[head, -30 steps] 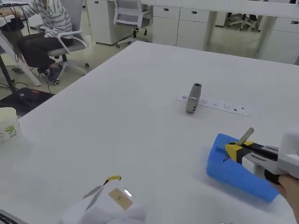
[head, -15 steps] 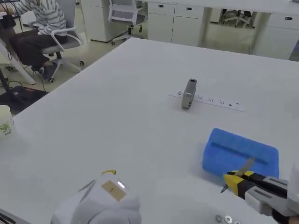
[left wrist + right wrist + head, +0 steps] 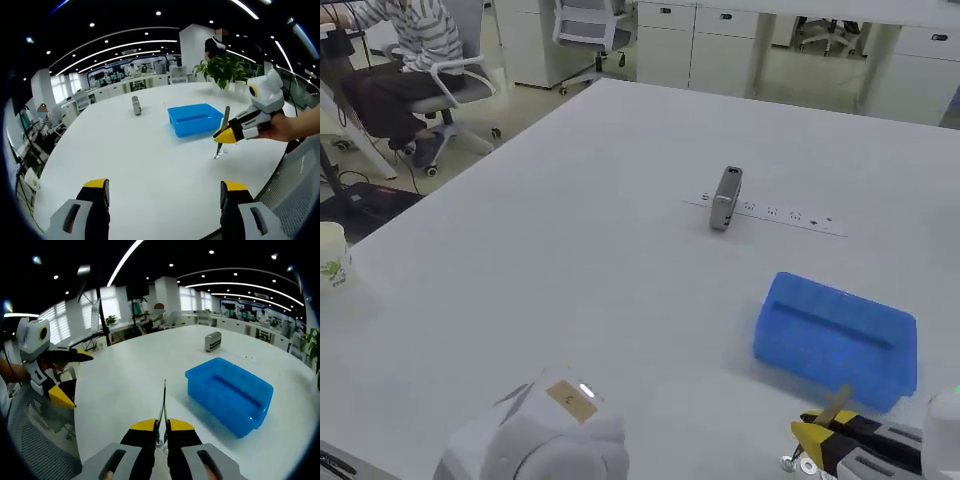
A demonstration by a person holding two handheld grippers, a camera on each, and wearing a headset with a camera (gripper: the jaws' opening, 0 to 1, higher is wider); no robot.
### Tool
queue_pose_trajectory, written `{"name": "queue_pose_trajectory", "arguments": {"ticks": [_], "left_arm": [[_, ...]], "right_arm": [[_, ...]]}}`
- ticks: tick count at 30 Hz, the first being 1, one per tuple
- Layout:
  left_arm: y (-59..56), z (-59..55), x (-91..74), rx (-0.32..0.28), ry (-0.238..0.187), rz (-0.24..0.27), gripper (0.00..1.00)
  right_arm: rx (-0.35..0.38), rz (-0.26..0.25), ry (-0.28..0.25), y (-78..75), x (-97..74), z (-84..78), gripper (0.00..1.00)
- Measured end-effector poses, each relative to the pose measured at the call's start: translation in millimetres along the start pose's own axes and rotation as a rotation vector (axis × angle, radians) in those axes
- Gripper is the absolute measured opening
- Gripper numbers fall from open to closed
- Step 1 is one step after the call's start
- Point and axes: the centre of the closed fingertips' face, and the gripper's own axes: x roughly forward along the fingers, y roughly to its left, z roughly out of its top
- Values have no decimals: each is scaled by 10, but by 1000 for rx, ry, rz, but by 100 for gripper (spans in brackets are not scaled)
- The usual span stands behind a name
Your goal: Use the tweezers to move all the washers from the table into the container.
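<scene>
Now right gripper [image 3: 162,426] jaws pinch thin metal tweezers [image 3: 164,399]; left gripper [image 3: 164,185] jaws gape.

The white desk [image 3: 570,250] carries a small grey box [image 3: 725,198] standing at one end of a flush strip of sockets [image 3: 790,217], with a paper cup [image 3: 330,258] well apart at the left edge. Beyond the far corner a person in a striped top [image 3: 405,30] sits on a swivel chair [image 3: 460,85], and another chair [image 3: 590,30] stands near white cabinets [image 3: 720,50]. In the left gripper view a leafy plant [image 3: 225,67] rises behind the desk
</scene>
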Motion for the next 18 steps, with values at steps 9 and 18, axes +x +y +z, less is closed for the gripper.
{"name": "queue_pose_trajectory", "arguments": {"ticks": [9, 18], "left_arm": [[8, -9, 5, 6, 4, 5, 94], [21, -14, 3, 8, 6, 11, 92]], "right_arm": [[15, -9, -14, -2, 5, 25, 4], [-42, -5, -15, 45, 22, -9, 3]]}}
